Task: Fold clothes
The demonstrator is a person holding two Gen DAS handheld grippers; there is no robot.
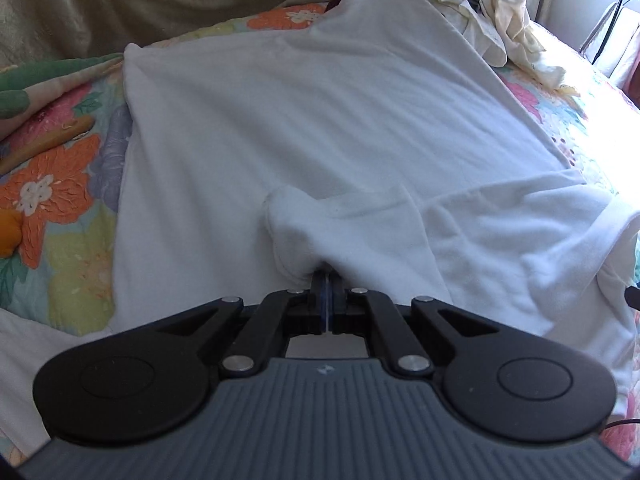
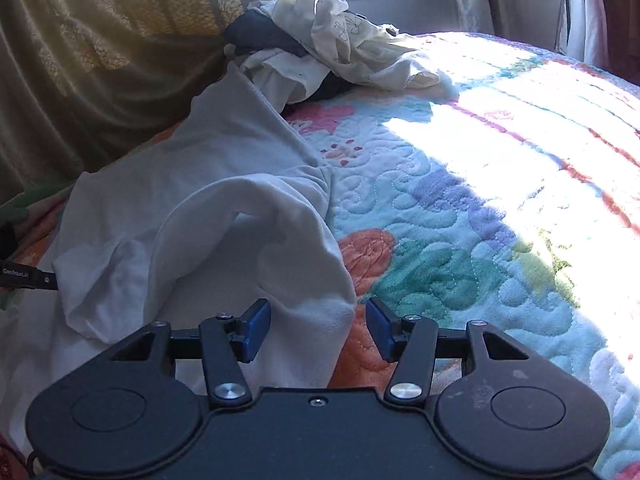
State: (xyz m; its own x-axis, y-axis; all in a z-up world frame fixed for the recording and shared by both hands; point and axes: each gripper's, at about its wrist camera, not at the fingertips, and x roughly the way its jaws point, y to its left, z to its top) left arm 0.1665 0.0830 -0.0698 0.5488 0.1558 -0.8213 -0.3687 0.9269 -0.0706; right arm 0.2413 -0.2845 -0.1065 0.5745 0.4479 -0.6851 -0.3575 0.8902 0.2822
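White garment [image 1: 304, 120]: a pale top, spread mostly flat across the flowered quilt [image 2: 460, 216], its far end reaching toward the drape. The near part is rumpled and partly doubled over on itself.

Left gripper [image 1: 327, 280]: jaws pressed together on a bunched lump of the white cloth at the near edge. I judge it pinches there to lift that part clear, since the fabric rises into a puffed knot right at the tips.

Right gripper [image 2: 318, 322]: blue fingers [image 2: 256, 328] stand wide apart, with the garment's near right edge lying between them; nothing is clamped. It looks poised either to take hold of that edge or to have just let it go; I cannot tell which.

Fold so far: one sleeve-like flap [image 2: 224, 216] humps up over the body of the top on the right side. The shape is loose, not a tidy rectangle, so I judge the folding to be somewhere in its middle.

Laundry heap [image 2: 320, 40]: cream and dark pieces piled at the head of the bed, touching the far corner of the white top.

Risk: the soft knit sags, so a one-sided lift may drag the flat part askew.

Drape [image 1: 140, 0]: olive cloth behind the bed.
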